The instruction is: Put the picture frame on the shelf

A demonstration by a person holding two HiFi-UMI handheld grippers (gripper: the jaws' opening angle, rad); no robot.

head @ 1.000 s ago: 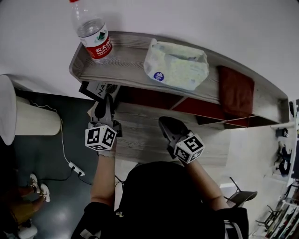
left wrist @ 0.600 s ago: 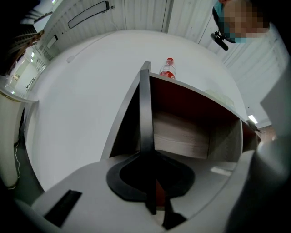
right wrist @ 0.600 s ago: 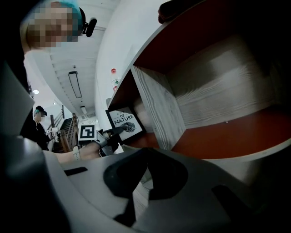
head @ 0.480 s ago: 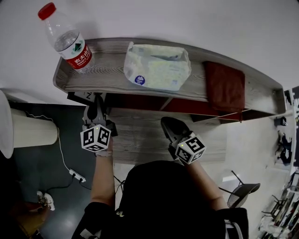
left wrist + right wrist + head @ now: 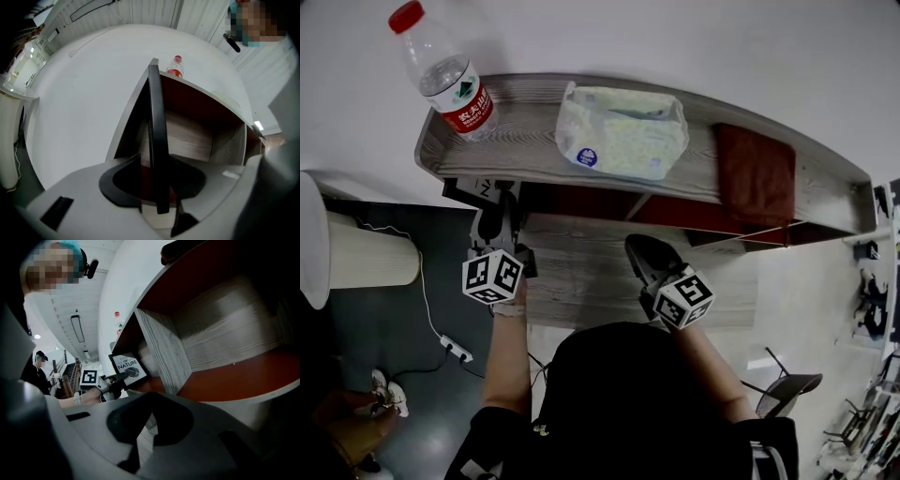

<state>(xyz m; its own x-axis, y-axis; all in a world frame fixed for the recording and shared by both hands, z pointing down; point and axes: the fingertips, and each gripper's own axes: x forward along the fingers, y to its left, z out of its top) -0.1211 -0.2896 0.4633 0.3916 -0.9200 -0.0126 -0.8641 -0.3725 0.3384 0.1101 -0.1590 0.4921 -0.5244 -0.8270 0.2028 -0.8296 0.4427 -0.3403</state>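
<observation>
The picture frame (image 5: pixel 476 190) is standing on edge at the left end of the shelf (image 5: pixel 534 155), tucked under the top board. Its thin black rim is running straight out from the left claw (image 5: pixel 502 208), with its long axis upright. That claw's jaws have just been opening and are now sitting apart on either side of the rim, not pressing it. Whether the frame's foot is bearing on the lower board is not showing.

The right claw (image 5: pixel 639 255) is hanging closed and empty near the middle of the lower board, well apart from the frame, so the left is nearer. A straight pull back along the frame's plane is looking safest.

The boards are showing pale wood grain with red inner panels against a white wall.
</observation>
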